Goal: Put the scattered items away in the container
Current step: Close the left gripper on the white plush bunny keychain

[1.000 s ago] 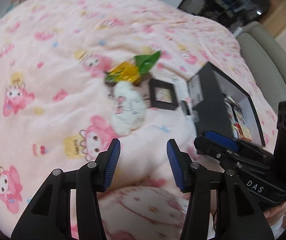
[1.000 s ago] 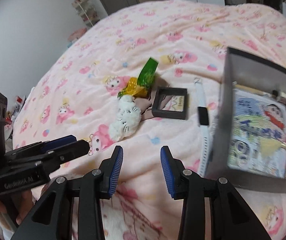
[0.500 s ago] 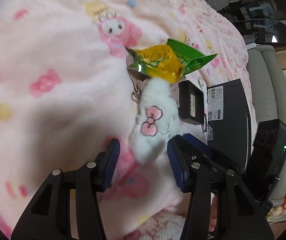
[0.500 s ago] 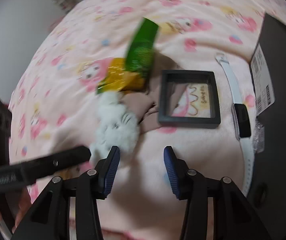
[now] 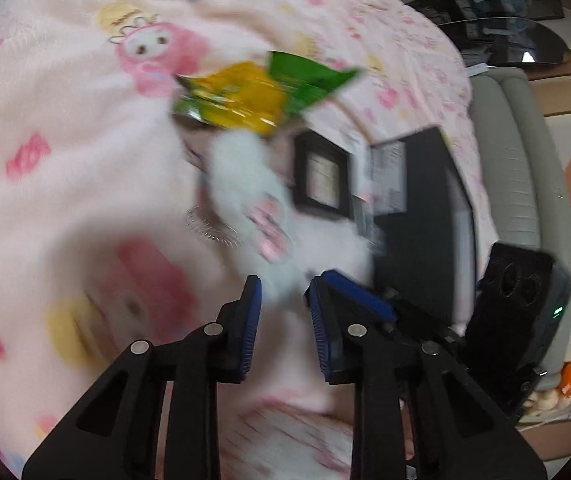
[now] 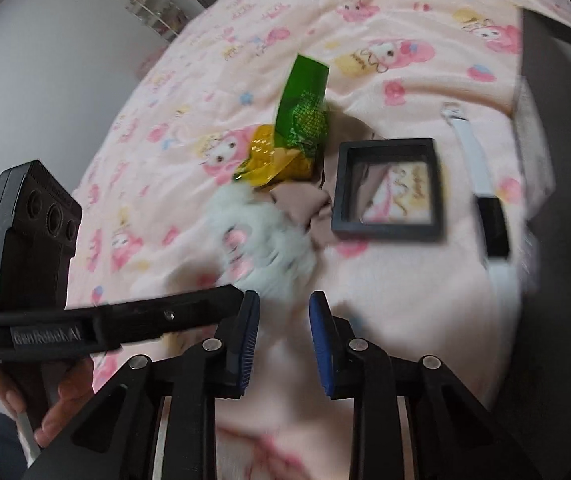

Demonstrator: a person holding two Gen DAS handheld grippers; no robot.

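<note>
A white plush toy point(image 5: 245, 184) point(image 6: 261, 240) with pink paw pads lies on the pink blanket, blurred by motion. My left gripper point(image 5: 283, 304) is closing, and the plush's near fluffy end sits between its tips; I cannot see the pads pressing it. My right gripper point(image 6: 283, 312) is closing too, just short of the plush, right beside the left gripper's finger point(image 6: 189, 312). Beyond the plush lie a green and yellow snack packet point(image 5: 245, 96) point(image 6: 297, 136), a black square frame case point(image 5: 323, 176) point(image 6: 389, 188) and a white wristband point(image 6: 489, 216). The black container point(image 5: 421, 220) point(image 6: 565, 160) stands to the right.
The cartoon-printed pink blanket point(image 5: 65, 120) covers the whole bed. A brownish cloth point(image 6: 301, 204) lies under the packet and plush. A grey padded edge point(image 5: 517, 160) runs past the container. A person's hand point(image 6: 57, 400) holds the left gripper's handle.
Both grippers have come down and forward, close to the plush. Both pairs of jaws have narrowed. The plush's near end now lies at the left gripper's tips.
</note>
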